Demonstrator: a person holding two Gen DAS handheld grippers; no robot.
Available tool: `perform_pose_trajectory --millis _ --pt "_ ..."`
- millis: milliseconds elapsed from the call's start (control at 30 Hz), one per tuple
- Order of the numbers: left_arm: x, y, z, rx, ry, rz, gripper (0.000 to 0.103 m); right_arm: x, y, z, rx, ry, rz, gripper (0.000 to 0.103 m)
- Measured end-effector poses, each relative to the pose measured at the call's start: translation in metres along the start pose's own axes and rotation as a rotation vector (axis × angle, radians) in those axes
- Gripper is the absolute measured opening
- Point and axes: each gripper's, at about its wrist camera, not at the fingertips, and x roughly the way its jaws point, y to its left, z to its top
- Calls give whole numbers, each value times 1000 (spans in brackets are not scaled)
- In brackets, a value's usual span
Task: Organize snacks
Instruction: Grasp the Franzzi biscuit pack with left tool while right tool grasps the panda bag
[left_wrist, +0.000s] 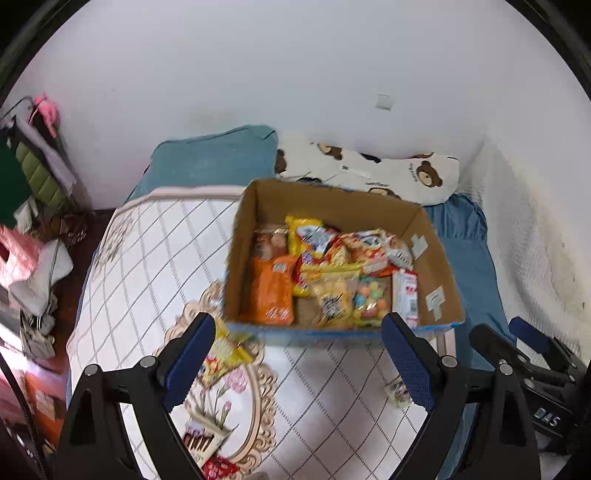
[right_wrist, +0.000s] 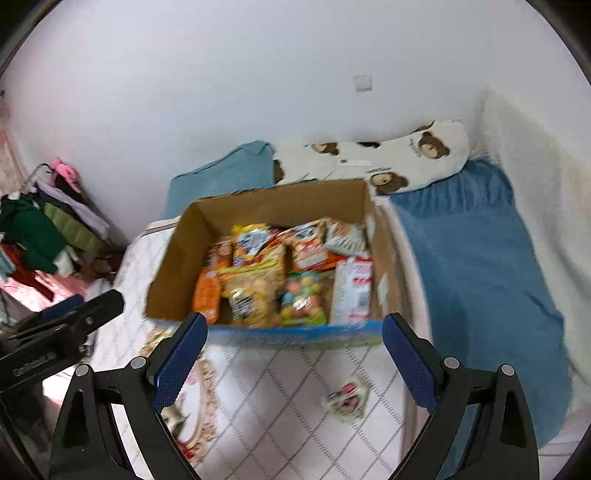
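Observation:
A cardboard box (left_wrist: 325, 201) stands on a quilted mat on the bed, also in the right wrist view (right_wrist: 280, 205). It holds several snack packs: an orange bag (left_wrist: 271, 291), a yellow bag (left_wrist: 304, 230), a bag of coloured balls (right_wrist: 304, 297) and a white pack (right_wrist: 352, 291). Loose on the mat lie a yellow snack pack (left_wrist: 223, 356), a chocolate stick box (left_wrist: 201, 439), a red pack (left_wrist: 219, 469) and a small wrapped candy (right_wrist: 347, 400), which also shows in the left wrist view (left_wrist: 397, 393). My left gripper (left_wrist: 297, 356) is open and empty. My right gripper (right_wrist: 293, 354) is open and empty.
A bear-print pillow (left_wrist: 399, 175) and a blue pillow (left_wrist: 218, 157) lie behind the box. A blue sheet (right_wrist: 480, 258) covers the bed to the right. Clothes and bags (left_wrist: 33, 206) pile up on the left. White walls stand behind and to the right.

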Motion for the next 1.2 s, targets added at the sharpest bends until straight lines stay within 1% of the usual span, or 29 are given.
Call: perform_pose_trajectory --millis 33,67,100,133,167,200,233,300,367,400,467,533,567,600,633,700,767,800,833,867,900,967,1000,1033,1067,1100,1133,1200 --pt "0 8 -6 -18 8 6 92 3 2 -7 -1 18 43 98" --pt "1 16 -14 -34 17 12 92 7 4 -13 -1 36 68 97" --pt "4 29 -26 -58 37 34 92 13 7 -20 -7 62 80 95" --pt "6 39 -35 -77 54 50 92 21 11 -28 -14 90 92 92" --pt "11 54 -47 -103 81 65 92 30 15 -35 -17 120 110 81" --pt "16 66 -60 -123 110 83 92 39 20 -43 -19 154 133 74" --pt "21 78 -70 -141 139 104 92 49 25 -51 -22 191 152 72" --pt "33 105 -96 -195 201 133 92 65 37 -65 -34 235 182 66" --pt "43 126 -119 -247 254 157 92 83 51 -77 -57 275 196 63" --pt "50 139 -134 -290 288 160 92 93 60 -84 -68 296 202 60" --pt "64 158 -158 -370 339 159 92 107 71 -95 -90 329 207 56" --pt "75 166 -174 -413 364 148 92 120 84 -104 -124 361 204 54" --pt "83 167 -180 -411 379 145 92 124 91 -110 -151 371 199 54" --pt "92 164 -183 -384 394 139 92 130 99 -114 -181 384 191 54" --pt "101 159 -185 -337 414 129 92 133 102 -116 -196 396 188 54" --pt "122 144 -189 -198 452 151 92 140 112 -117 -238 422 177 54" --pt "144 127 -196 -19 483 189 92 146 119 -117 -270 437 160 54" --pt "151 122 -198 31 495 204 92 150 126 -117 -298 457 153 54" --pt "159 118 -201 80 500 216 86 152 132 -117 -322 468 148 54" --pt "162 117 -203 97 494 219 77 154 138 -116 -348 470 140 56" --pt "163 118 -203 97 484 212 74 156 148 -115 -405 480 127 60" --pt "159 127 -201 49 467 194 69 159 165 -112 -479 486 111 63" --pt "155 135 -199 8 451 200 69 161 177 -109 -529 492 108 66" --pt "151 145 -198 -43 436 209 68 160 185 -104 -548 503 111 67" --pt "147 159 -198 -114 427 210 68 164 192 -99 -530 516 126 67" --pt "144 173 -200 -196 427 197 68 171 195 -93 -474 536 152 68" --pt "141 185 -203 -272 423 177 68 184 196 -86 -381 569 174 69" --pt "137 205 -209 -401 417 142 68 206 194 -80 -216 590 170 69"
